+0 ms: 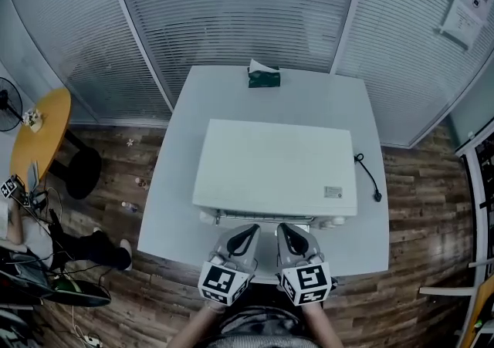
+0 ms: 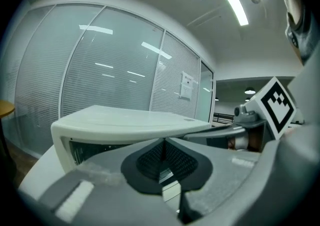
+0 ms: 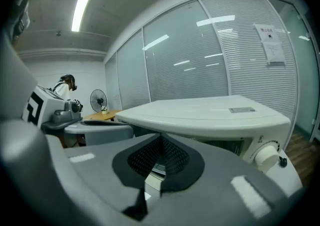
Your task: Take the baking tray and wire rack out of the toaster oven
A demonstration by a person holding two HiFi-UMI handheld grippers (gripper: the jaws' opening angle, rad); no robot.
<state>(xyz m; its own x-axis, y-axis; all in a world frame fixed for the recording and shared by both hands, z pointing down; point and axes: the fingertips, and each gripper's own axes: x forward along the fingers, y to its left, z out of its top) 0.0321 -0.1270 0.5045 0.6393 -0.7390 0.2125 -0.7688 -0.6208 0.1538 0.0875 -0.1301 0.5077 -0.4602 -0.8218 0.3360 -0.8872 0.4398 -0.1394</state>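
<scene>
A white toaster oven (image 1: 276,167) stands in the middle of a white table (image 1: 347,99), its front toward me. Both grippers hover side by side just in front of the oven's front edge. The left gripper (image 1: 251,232) is shut with nothing between its pads, and the oven (image 2: 125,122) fills its view ahead. My right gripper (image 1: 284,232) is shut and empty too; its view shows the oven (image 3: 210,117) with a white knob (image 3: 266,158) at the right. The baking tray and wire rack are hidden inside the oven.
A green tissue box (image 1: 264,76) sits at the table's far edge. A black power cord (image 1: 369,177) trails off the oven's right side. Glass walls with blinds stand behind. A yellow round table (image 1: 40,134), a black stool (image 1: 82,172) and cables are at the left.
</scene>
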